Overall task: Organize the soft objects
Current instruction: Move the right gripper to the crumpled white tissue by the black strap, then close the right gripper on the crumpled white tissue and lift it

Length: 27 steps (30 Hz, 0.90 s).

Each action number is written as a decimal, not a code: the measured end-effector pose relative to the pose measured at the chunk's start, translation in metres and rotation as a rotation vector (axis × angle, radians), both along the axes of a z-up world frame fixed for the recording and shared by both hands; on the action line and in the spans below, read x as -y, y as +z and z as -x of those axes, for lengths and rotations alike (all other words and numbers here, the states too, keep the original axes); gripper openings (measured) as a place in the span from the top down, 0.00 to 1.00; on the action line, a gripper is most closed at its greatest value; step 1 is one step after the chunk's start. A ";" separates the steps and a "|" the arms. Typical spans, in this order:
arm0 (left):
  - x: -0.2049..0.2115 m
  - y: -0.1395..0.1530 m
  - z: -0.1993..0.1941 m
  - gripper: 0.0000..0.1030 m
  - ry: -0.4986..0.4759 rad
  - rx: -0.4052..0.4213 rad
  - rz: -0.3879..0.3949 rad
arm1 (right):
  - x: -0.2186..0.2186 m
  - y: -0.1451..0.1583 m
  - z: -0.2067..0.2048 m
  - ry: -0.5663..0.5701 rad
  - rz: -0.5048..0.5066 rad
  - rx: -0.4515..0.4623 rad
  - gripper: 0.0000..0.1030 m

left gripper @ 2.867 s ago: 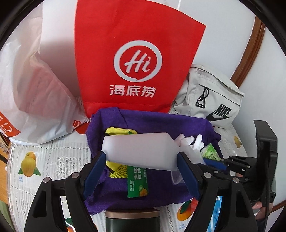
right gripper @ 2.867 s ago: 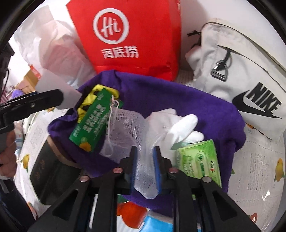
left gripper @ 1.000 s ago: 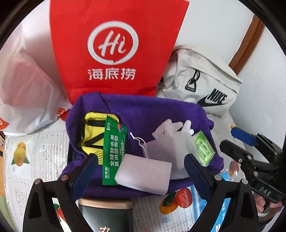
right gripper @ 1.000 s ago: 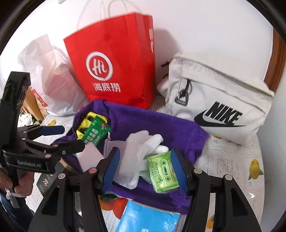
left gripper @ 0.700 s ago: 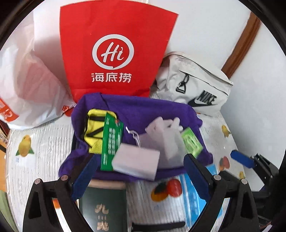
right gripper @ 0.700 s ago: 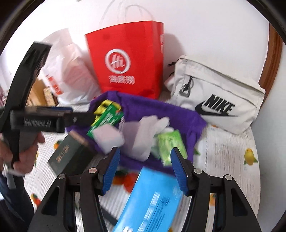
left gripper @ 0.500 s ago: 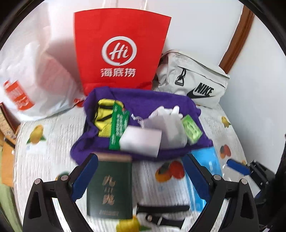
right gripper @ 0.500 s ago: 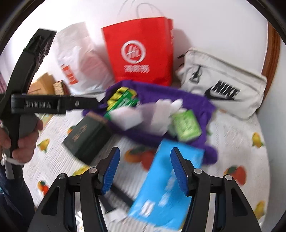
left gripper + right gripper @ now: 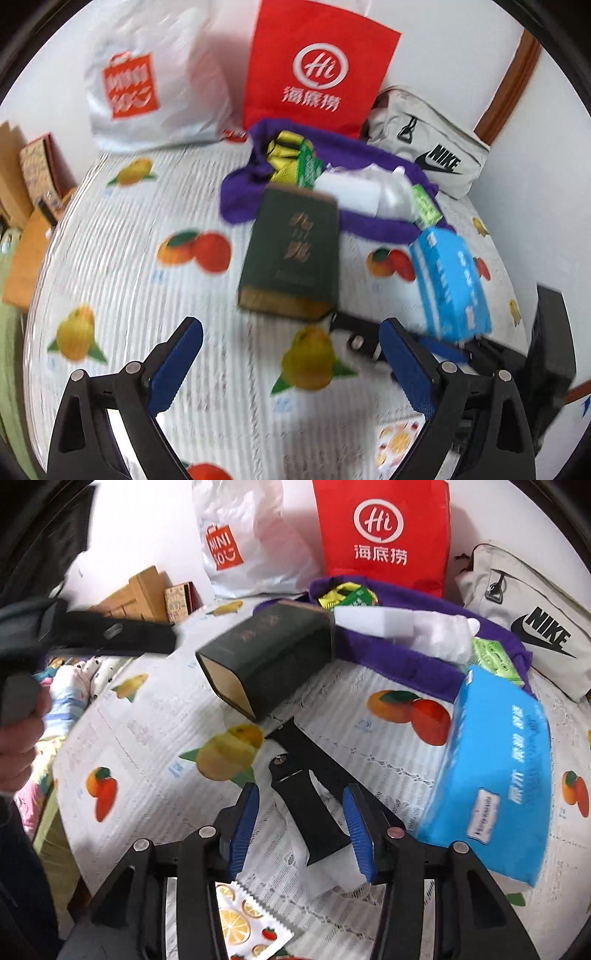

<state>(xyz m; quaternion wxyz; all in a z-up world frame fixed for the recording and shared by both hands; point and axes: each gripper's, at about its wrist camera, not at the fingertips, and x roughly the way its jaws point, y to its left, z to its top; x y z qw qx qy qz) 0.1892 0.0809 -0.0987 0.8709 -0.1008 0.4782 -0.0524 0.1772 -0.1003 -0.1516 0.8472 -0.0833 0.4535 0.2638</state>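
Fruit-print tablecloth (image 9: 155, 775) covers the table. At its far side, a purple cloth (image 9: 399, 661) lies before a red bag (image 9: 384, 531), bearing a white sponge block (image 9: 373, 622), white gloves (image 9: 443, 635) and green packets (image 9: 493, 657). A blue tissue pack (image 9: 495, 771) and dark green box (image 9: 269, 653) lie nearer. Left gripper (image 9: 291, 369): jaws wide apart, holding nothing. Right gripper (image 9: 301, 827): jaws apart, empty, straddling a black strap (image 9: 314, 805).

A home: a desk under a white fruit-printed cloth (image 9: 155, 738) stands against a plain wall, with a red paper shopping bag (image 9: 384, 535) behind it, flanked by a white plastic shop bag (image 9: 251, 542) and a grey fabric waist bag (image 9: 528, 616).
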 end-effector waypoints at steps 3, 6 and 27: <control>-0.007 -0.010 0.013 0.07 0.007 -0.010 0.001 | -0.006 -0.008 -0.002 0.011 0.045 0.007 0.63; -0.012 -0.016 0.020 0.07 0.016 -0.016 0.010 | -0.011 -0.009 -0.002 0.020 0.040 0.003 0.77; -0.014 -0.029 0.033 0.07 0.012 -0.035 0.021 | -0.009 -0.003 0.009 0.036 0.028 0.008 0.93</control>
